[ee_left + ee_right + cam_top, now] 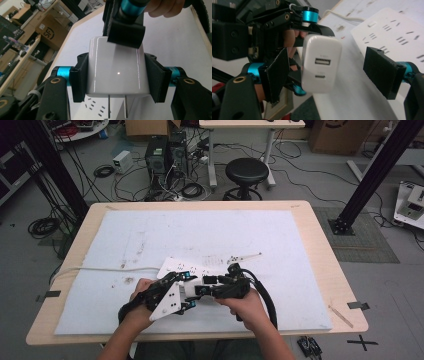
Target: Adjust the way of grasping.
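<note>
White USB wall charger [117,72] sits clamped across its flat sides in my left gripper [117,76], prongs bare and pointing back at me, held just above the near edge of the white power strip [392,32]. My right gripper [332,75] stands released, jaws wide with the charger's port face between the pads, one pad close by its side. Handover or re-grip in hand, I judge; next I'd close the right on it, then turn the prongs toward the strip's sockets.
</note>
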Demonstrator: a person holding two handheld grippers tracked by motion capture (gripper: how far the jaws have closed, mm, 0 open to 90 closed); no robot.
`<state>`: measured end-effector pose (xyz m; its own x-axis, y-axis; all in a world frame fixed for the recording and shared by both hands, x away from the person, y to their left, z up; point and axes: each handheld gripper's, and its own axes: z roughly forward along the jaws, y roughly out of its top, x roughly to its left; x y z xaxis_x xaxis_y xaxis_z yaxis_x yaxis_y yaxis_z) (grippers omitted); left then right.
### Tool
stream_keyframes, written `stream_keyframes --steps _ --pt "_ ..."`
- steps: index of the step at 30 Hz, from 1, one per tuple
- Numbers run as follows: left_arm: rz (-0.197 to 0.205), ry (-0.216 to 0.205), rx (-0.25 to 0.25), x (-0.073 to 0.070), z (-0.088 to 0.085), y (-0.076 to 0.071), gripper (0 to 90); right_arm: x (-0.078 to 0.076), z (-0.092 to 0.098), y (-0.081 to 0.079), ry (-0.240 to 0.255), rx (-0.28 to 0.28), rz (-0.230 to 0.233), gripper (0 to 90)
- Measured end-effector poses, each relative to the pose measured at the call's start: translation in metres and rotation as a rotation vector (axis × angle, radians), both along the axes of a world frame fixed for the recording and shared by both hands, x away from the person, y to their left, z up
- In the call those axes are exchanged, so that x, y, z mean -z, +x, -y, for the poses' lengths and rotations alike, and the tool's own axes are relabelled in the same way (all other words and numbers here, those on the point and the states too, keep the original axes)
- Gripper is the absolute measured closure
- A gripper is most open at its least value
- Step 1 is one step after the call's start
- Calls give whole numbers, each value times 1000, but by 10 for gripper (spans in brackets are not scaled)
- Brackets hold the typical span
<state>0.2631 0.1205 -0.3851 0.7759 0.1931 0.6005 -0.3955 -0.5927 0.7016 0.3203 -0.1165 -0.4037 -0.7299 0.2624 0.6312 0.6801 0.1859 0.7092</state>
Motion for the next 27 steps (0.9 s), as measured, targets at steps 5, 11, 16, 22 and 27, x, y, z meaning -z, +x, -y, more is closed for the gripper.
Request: stream_keyframes --steps 5,11,16,22,27 --pt "20 2 -1 1 3 -2 424 3 -4 0 47 -29 -35 286" --pt "34 -4 5 0 3 -3 424 8 -5 2 101 -58 -64 422" --pt "33 -2 15 0 4 -3 424 9 -8 0 99 -74 -51 602" --pt "49 4 21 0 4 -4 422 10 -7 1 96 -85 -63 622" --pt "43 -13 10 -1 3 -2 337 10 -7 1 94 -83 -69 629"
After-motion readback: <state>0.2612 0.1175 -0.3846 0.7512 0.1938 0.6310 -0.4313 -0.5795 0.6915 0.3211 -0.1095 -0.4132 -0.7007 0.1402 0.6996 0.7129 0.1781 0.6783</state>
